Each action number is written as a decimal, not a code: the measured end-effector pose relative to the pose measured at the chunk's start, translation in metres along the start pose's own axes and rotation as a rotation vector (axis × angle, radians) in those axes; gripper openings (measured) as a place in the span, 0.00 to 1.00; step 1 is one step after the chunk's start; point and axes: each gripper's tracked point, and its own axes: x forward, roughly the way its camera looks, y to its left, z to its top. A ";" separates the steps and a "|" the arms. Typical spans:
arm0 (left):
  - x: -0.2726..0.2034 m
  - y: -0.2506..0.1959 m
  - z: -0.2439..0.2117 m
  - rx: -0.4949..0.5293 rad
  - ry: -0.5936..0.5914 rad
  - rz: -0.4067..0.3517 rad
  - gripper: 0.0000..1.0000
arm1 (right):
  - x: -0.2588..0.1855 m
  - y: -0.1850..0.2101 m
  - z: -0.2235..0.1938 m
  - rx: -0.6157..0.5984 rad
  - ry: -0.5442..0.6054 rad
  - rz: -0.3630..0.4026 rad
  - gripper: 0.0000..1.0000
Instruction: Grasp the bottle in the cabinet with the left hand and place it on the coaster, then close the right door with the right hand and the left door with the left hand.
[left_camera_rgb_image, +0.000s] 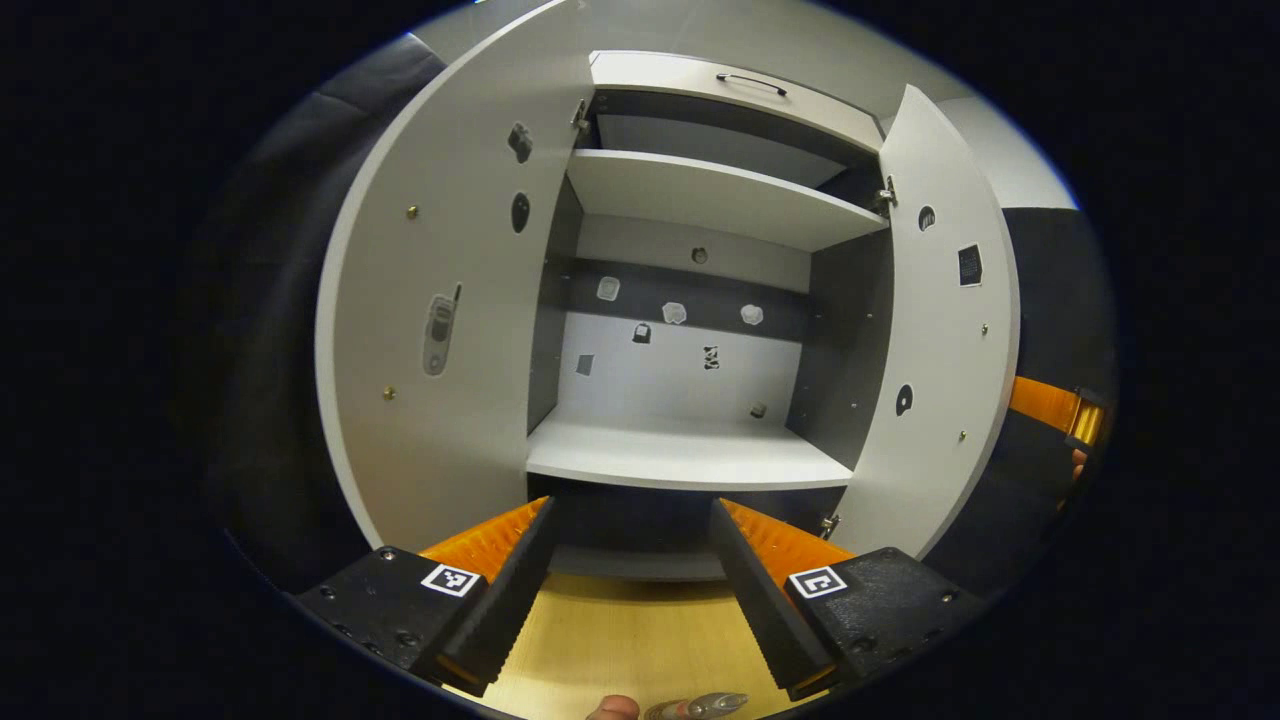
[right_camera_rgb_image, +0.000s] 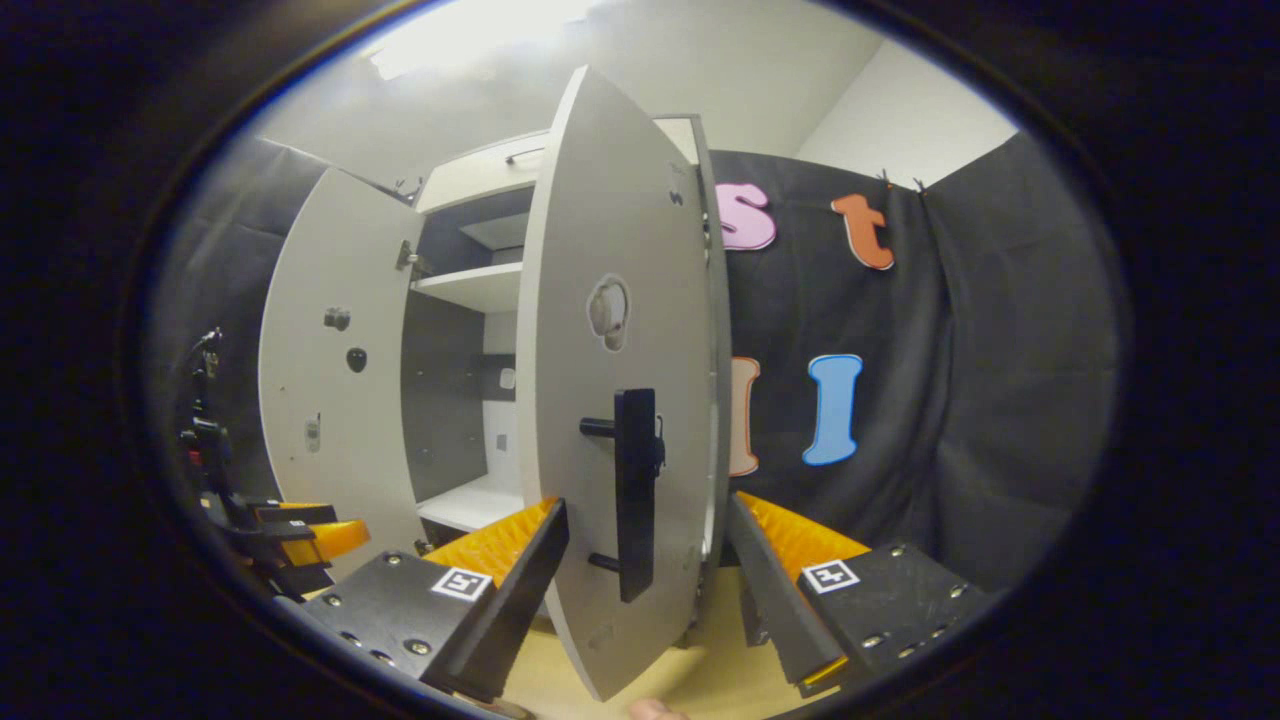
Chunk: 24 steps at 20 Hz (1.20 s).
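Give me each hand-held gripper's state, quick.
Left hand-held gripper: open, holding nothing, facing the cabinet.
Right hand-held gripper: open, fingers either side of the right door.

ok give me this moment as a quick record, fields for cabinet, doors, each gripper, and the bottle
cabinet: open, lower shelf bare, upper shelf bare
left door: swung wide open
right door: open, its black handle between the right gripper's fingers, not clamped
left gripper: open, facing the cabinet, holding nothing
right gripper: open, astride the right door's edge
bottle: what looks like it lies at the bottom edge of the left gripper view; coaster not made out
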 end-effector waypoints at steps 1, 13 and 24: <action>-0.002 0.005 -0.001 -0.007 0.001 0.011 0.96 | 0.006 0.007 -0.004 -0.004 0.015 0.021 0.93; -0.022 0.051 0.001 -0.023 -0.017 0.132 0.96 | 0.021 0.061 -0.004 0.064 0.027 0.179 0.97; -0.033 0.069 0.001 -0.019 -0.016 0.188 0.96 | 0.021 0.071 -0.007 0.053 0.036 0.198 0.97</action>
